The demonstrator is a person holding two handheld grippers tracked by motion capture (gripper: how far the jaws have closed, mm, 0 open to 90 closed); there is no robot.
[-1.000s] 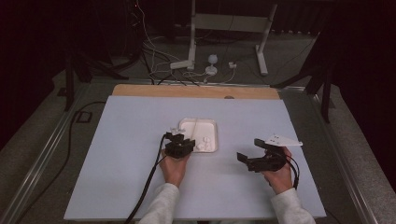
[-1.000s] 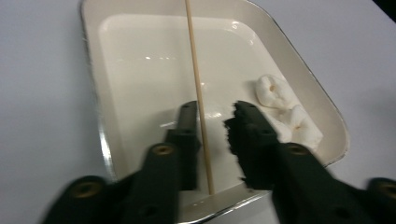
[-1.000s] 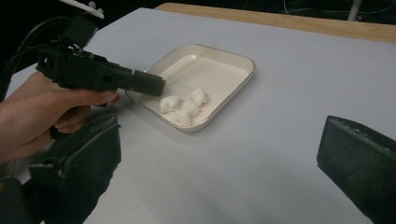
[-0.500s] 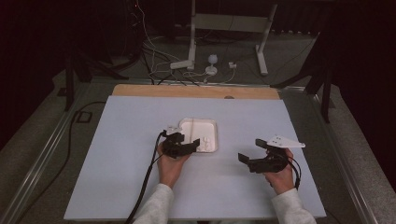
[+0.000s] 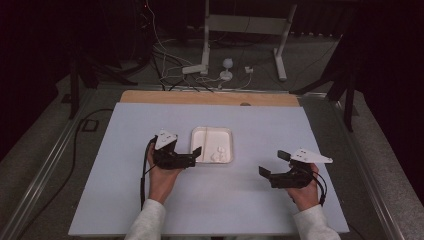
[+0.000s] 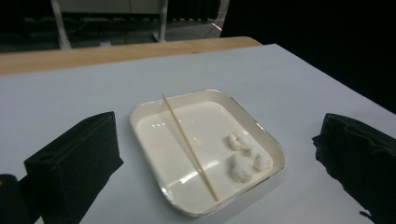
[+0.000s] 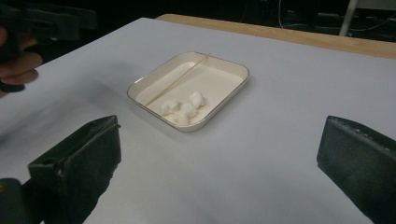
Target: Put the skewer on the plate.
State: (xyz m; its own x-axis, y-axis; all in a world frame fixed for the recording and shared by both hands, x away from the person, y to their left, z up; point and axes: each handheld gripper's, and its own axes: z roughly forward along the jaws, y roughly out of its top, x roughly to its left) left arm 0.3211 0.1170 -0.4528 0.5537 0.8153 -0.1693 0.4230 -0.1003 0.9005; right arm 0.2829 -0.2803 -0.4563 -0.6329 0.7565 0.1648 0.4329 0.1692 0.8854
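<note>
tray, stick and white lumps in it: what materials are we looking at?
Tray: likely glazed ceramic or enamelled metal; glossy cream surface with highlights and a thin shiny rim.
Stick: looks like wood or bamboo; thin, straight, matte tan.
White lumps: probably cotton balls; soft, fuzzy, irregular outlines, no shine. Not certain.

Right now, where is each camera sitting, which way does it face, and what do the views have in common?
High view: above the person's side, looking forward and down; the left hand-held gripper reaches the shallow cream rectangular tray, the right hand-held gripper is apart.
Left gripper view: between open black jaws, close over the tray.
Right gripper view: between open jaws, farther from the tray; a hand at left.
All share the tray, thin wooden stick and white cotton balls.
</note>
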